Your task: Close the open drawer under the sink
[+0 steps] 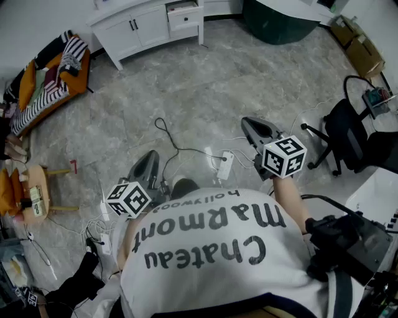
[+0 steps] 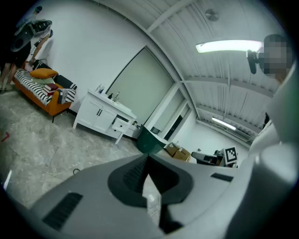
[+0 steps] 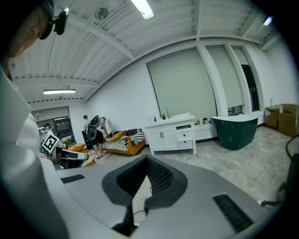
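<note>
The drawer (image 1: 185, 15) stands pulled out of the right end of a white counter (image 1: 140, 28) against the far wall, at the top of the head view and well apart from both hands. In the left gripper view it juts from the counter front (image 2: 122, 124), with two closed doors to its left; in the right gripper view the same counter (image 3: 169, 134) shows across the room with the drawer (image 3: 183, 127) in its right part. The left tongs (image 1: 148, 159) are held low by the person's waist and point out over the grey marbled floor (image 1: 205, 87); their tips meet, and only floor shows through the slit behind them (image 2: 148, 156). The right tongs (image 1: 252, 125) are held further forward and higher, also aimed toward the far wall, tips likewise together with nothing between them (image 3: 146, 158). Neither touches anything. A dark green tub (image 1: 277, 22) sits just right of the counter, and an orange sofa (image 1: 50, 81) with striped cloth lies along the left wall. A white power strip (image 1: 225, 165) and black cables lie on the floor between the tongs. A black chair (image 1: 348, 133) stands at the right, with cardboard boxes (image 1: 357, 46) beyond it near the corner.
</note>
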Tool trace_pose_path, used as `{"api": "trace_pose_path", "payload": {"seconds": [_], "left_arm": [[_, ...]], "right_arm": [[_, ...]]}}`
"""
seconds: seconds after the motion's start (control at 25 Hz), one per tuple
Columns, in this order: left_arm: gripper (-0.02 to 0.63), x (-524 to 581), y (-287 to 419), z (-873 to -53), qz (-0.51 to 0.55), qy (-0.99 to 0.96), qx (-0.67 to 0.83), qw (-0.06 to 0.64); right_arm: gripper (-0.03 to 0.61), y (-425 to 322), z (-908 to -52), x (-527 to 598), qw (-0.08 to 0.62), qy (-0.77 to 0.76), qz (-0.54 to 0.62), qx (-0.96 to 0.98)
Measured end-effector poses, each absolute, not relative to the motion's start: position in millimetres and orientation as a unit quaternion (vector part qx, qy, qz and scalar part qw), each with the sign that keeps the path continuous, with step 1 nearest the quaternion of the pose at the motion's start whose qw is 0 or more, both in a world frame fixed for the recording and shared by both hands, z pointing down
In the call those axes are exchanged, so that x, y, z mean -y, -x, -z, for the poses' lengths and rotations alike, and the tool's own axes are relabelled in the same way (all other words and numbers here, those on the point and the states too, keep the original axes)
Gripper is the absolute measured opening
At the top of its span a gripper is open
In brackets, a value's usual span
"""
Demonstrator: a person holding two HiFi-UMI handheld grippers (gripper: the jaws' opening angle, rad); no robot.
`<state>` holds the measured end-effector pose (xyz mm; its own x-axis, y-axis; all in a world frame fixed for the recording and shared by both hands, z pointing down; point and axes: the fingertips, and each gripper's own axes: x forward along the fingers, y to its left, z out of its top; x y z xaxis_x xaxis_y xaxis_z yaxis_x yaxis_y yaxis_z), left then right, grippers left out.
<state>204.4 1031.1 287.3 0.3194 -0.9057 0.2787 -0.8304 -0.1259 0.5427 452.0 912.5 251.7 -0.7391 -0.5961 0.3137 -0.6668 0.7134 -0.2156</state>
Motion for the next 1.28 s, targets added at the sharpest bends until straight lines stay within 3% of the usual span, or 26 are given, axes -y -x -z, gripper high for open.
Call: {"api": "trace_pose_path", "payload": {"seconds": [0.44,0.72,1.08,1.28], "left_arm": [[0.008,-1029.1,-215.3,-281.9,0.075,-0.753,0.58,0.302],[0.008,-1020.6,-204.6,-262.0,0.102,-0.772,0.576,0.248],[0.008,-945.1,-145.7,-269.3,0.096,-0.782,0.55,0.275],[0.008,-883.0,-110.6,-262.8,0.079,-0.8,0.538,0.255]], "right_arm": [[0.011,-463.6,-253.5,-909.8,0.101,-0.336,-0.164,0.922],[0.011,-453.3,-257.1,-895.4,0.068,-0.327,-0.2,0.921],[0.011,-385.3,-242.6,-836.5,0.032,-0.311,-0.194,0.93],[0.012,-353.5,-236.3,-781.3,0.02,-0.335,-0.192,0.922]]}}
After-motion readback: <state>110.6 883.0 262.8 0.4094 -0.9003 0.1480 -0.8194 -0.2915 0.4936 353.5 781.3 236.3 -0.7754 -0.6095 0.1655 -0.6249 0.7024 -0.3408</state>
